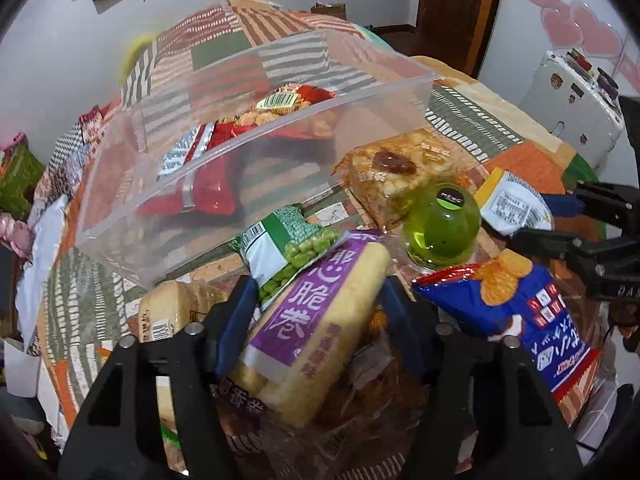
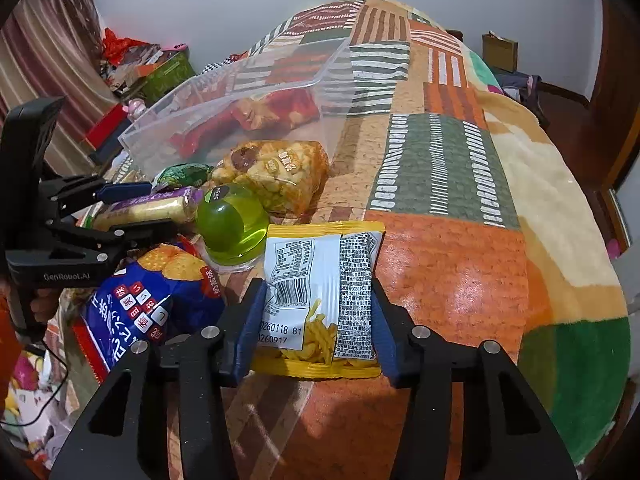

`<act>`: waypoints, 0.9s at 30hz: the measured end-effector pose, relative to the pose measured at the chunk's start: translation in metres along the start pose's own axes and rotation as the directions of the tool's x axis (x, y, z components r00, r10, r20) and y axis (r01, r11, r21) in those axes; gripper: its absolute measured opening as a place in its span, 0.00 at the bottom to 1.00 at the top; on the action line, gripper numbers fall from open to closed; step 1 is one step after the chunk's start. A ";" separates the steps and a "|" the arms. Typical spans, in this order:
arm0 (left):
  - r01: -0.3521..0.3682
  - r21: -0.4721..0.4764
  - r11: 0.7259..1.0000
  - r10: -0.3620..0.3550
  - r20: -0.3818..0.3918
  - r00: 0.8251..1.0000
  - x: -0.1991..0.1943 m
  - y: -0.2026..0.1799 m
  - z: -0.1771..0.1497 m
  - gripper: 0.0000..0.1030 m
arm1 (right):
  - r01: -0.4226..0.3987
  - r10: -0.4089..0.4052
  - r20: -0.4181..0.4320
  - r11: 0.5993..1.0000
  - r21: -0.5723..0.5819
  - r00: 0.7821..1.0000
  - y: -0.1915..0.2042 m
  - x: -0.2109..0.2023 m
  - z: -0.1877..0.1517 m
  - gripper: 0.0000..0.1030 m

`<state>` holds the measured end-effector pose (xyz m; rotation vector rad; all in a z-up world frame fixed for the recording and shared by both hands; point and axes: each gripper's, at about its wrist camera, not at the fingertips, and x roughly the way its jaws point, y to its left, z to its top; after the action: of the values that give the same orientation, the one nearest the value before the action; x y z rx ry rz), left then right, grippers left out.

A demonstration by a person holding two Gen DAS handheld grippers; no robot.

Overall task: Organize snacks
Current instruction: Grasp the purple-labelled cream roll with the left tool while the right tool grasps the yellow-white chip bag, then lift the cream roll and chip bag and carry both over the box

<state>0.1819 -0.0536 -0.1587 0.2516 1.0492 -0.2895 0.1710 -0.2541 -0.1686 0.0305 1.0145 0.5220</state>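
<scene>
A clear plastic bin (image 1: 288, 92) (image 2: 224, 92) lies on the patchwork blanket with a red snack bag (image 1: 208, 188) inside. My left gripper (image 1: 320, 300) is shut on a purple-labelled wafer roll pack (image 1: 316, 320), also in the right wrist view (image 2: 148, 206). My right gripper (image 2: 318, 320) has its jaws around a yellow-edged white chip bag (image 2: 320, 292), touching both sides. Nearby lie a green pea bag (image 1: 280, 252), a green round jar (image 1: 442, 226) (image 2: 232, 224), a rice cracker pack (image 1: 400, 168) (image 2: 276, 176) and a blue chip bag (image 1: 520, 304) (image 2: 152, 300).
The patchwork blanket (image 2: 440, 200) spreads wide to the right of the snacks. Clutter and boxes (image 2: 156, 68) sit beyond the bed's left edge. A white appliance (image 1: 576, 104) stands at the far right. More wrapped snacks (image 1: 168, 312) lie under my left gripper.
</scene>
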 end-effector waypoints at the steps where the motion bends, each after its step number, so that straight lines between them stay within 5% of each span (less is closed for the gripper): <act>1: -0.003 0.004 1.000 0.003 0.006 1.000 -0.005 -0.003 -0.002 0.54 | -0.003 0.003 0.001 1.000 0.002 1.000 0.000 -0.001 0.000 0.43; 11: 0.017 -0.065 0.998 -0.015 0.029 0.999 -0.034 0.010 -0.014 0.32 | -0.007 0.007 0.046 1.000 0.002 0.999 0.003 -0.020 0.006 0.42; 21: -0.002 -0.125 0.992 0.001 -0.007 1.000 -0.036 0.027 -0.035 0.33 | -0.023 0.027 0.079 0.999 -0.039 0.997 0.019 -0.033 0.014 0.42; 27: 0.034 -0.169 0.985 -0.037 -0.017 0.999 -0.028 0.043 -0.039 0.48 | -0.032 0.036 0.076 0.998 -0.059 0.996 0.028 -0.033 0.017 0.42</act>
<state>0.1528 0.0027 -0.1499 0.0835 1.0928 -0.2290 0.1599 -0.2403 -0.1263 0.0163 0.9240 0.5769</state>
